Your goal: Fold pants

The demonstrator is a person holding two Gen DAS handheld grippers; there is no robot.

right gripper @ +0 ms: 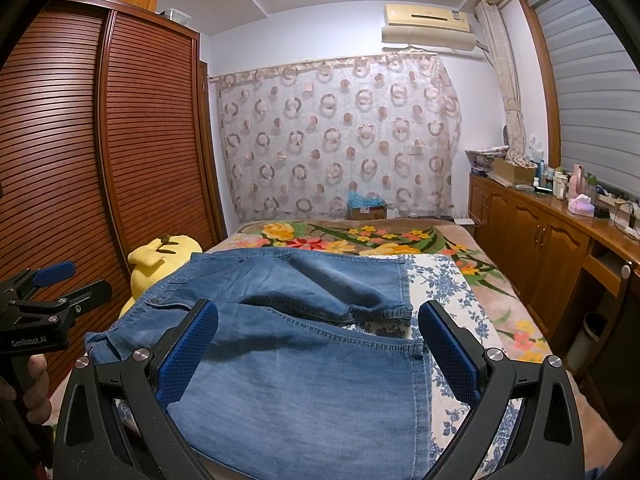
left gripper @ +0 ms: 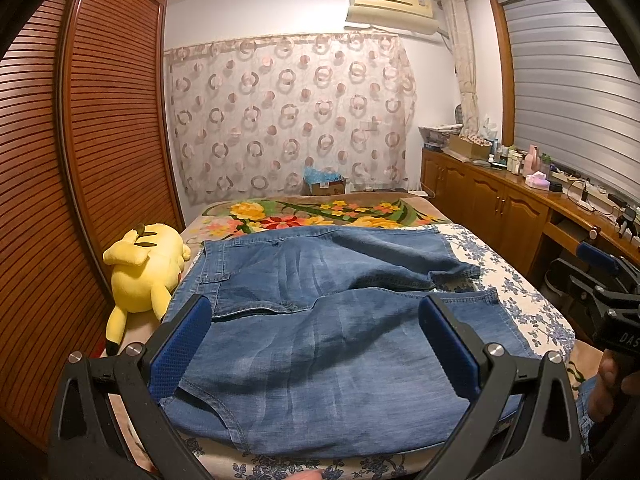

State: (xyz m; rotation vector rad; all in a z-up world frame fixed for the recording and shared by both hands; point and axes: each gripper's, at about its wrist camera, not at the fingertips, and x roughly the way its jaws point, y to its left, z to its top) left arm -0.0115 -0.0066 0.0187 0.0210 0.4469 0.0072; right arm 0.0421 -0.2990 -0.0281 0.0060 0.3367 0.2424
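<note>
The blue denim pants (left gripper: 320,320) are being approached, unfolded; left gripper (left gripper: 316,344) and right gripper (right gripper: 320,344) are being held spread, empty. The hem at three o'clock likely needs pinching next.

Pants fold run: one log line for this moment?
stage: pre-grasp | pants: flat on bed, legs apart, unfolded | left gripper: open, empty | right gripper: open, empty | yellow plush: beside waistband

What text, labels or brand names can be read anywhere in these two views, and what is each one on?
"GenRobot.AI": on the body of the left gripper, right wrist view.
"DAS", cut off by the frame edge: on the body of the right gripper, left wrist view.
Labels on the air conditioner and cardboard box: too small to read.
</note>
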